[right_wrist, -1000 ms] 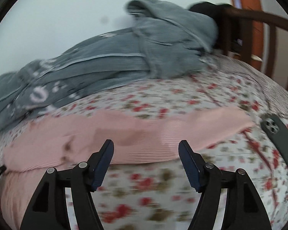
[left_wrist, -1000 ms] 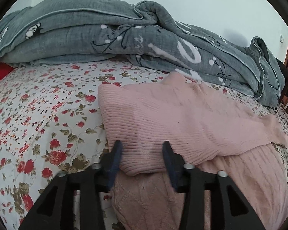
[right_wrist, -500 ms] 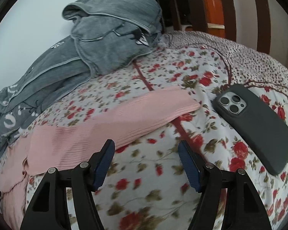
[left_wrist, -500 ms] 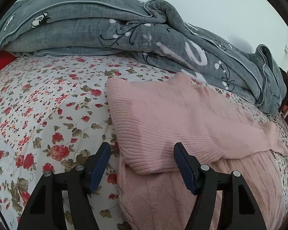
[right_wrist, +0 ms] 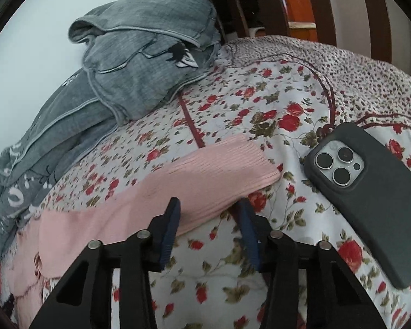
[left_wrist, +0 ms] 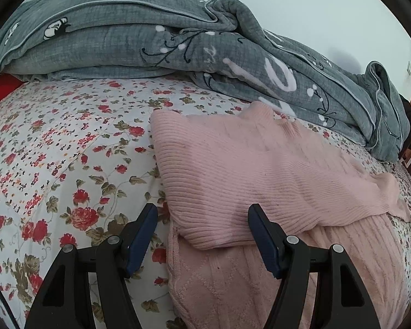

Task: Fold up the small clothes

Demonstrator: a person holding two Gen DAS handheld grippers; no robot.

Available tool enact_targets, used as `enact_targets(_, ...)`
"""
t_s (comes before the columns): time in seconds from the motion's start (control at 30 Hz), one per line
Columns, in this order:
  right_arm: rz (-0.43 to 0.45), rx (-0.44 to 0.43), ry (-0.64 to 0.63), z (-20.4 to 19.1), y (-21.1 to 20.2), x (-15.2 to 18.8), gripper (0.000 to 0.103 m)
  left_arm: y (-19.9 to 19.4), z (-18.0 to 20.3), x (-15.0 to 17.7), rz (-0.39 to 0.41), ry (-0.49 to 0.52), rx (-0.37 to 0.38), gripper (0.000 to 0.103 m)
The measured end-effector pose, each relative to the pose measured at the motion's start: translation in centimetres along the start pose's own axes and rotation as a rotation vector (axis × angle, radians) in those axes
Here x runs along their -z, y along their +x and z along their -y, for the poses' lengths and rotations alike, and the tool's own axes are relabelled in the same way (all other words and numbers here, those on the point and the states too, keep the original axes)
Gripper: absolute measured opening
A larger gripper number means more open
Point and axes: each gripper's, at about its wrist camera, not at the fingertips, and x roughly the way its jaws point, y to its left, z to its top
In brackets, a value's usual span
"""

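Note:
A pink knit sweater (left_wrist: pixel 246 181) lies on the floral bedsheet (left_wrist: pixel 54 150), one sleeve folded across its body. My left gripper (left_wrist: pixel 202 235) is open, its jaws wide apart on either side of the folded sleeve's near edge, holding nothing. In the right wrist view the sweater's other sleeve (right_wrist: pixel 205 175) stretches out flat toward its ribbed cuff (right_wrist: pixel 243 161). My right gripper (right_wrist: pixel 209 219) is partly closed, its jaws standing on either side of that sleeve's near edge close to the cuff.
A grey quilted blanket (left_wrist: pixel 178 44) is heaped along the far side of the bed; it also shows in the right wrist view (right_wrist: pixel 139 63). A dark-cased phone (right_wrist: pixel 370 192) lies camera-up right of the cuff. A dark wooden bed frame (right_wrist: pixel 301 2) stands behind.
My left gripper opened and let go of the folded sleeve, then drew back slightly. My right gripper swung right along the outstretched sleeve to its cuff, and its jaws narrowed around the sleeve edge.

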Motion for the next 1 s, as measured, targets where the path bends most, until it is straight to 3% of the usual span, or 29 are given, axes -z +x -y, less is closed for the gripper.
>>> enact_targets(0.07,0.007,0.01,0.015,0.3,0.1,-0.2,0.027,0.0,0.0,0.0,0.001,0.001,-0.001,0.067)
enact_targets(0.1,0.014,0.011,0.019,0.4,0.1,-0.2,0.011,0.0,0.0,0.0,0.002,0.002,-0.003,0.067)
enact_targets(0.13,0.018,-0.003,0.02,0.4,0.1,-0.1,0.007,0.0,0.0,0.0,0.003,0.002,-0.004,0.067)
enact_targets(0.3,0.12,0.057,-0.055,-1.3,-2.0,0.3,0.005,-0.2,-0.4,0.1,0.011,-0.014,-0.018,0.067)
enact_targets(0.43,0.259,0.124,-0.146,-4.0,-4.8,0.8,0.005,-0.4,-0.8,0.2,0.015,-0.039,-0.027,0.067)
enact_targets(0.63,0.378,0.04,-0.125,-8.0,-8.7,0.8,0.005,-0.7,-0.9,0.2,0.026,-0.057,-0.03,0.067)
enact_targets(0.73,0.408,-0.049,-0.171,-12.0,-10.5,1.2,0.005,-1.3,-1.5,0.1,0.048,-0.089,-0.024,0.067)
enact_targets(0.9,0.434,-0.124,-0.413,-23.2,-13.0,3.9,0.005,-2.9,-3.2,0.0,0.09,-0.145,0.004,0.067)
enact_targets(1.0,0.398,-0.187,-0.498,-29.4,-13.8,6.0,0.005,-3.8,-3.8,-0.1,0.109,-0.113,-0.046,0.068)
